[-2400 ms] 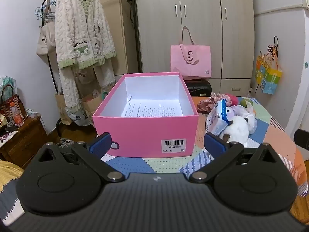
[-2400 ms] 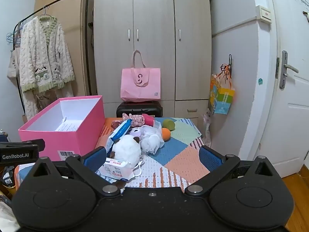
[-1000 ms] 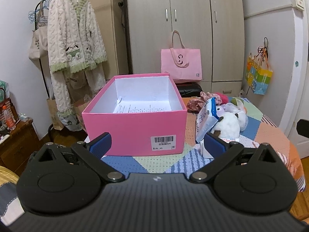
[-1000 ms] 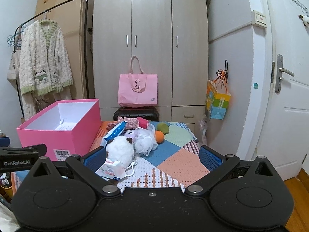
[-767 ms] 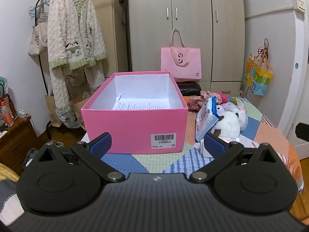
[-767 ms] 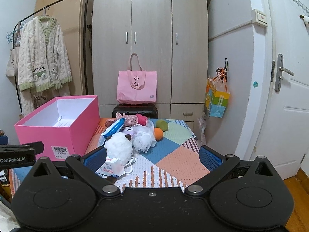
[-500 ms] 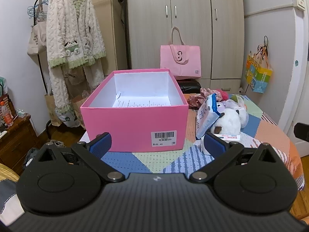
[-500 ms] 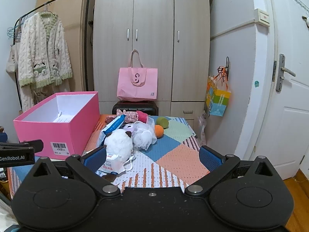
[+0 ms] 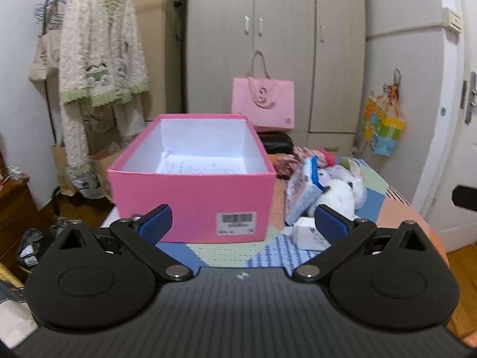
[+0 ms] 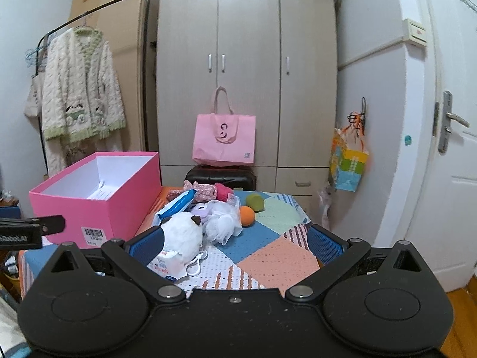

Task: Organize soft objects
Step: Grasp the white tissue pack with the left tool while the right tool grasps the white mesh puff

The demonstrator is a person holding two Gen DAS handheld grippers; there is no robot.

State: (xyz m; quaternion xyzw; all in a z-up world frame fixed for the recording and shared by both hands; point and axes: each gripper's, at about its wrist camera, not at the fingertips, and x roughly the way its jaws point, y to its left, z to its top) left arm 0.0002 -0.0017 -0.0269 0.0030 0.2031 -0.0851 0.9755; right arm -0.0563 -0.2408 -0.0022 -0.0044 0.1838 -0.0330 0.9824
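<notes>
Patchwork surface [image 10: 277,256] holds pink box [image 9: 190,197]; both tongs [image 9: 243,220] [image 10: 235,243] gape empty. Next, grasp white plush [image 10: 183,232].

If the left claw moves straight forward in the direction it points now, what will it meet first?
Most likely the near wall of the pink box, which fills the gap ahead of the open left claw. The white plush toy lies off to the right of that line. Depth is hard to judge.

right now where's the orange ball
In the right wrist view the orange ball sits on the patchwork table, between the white mesh pouf and the green ball.
</notes>
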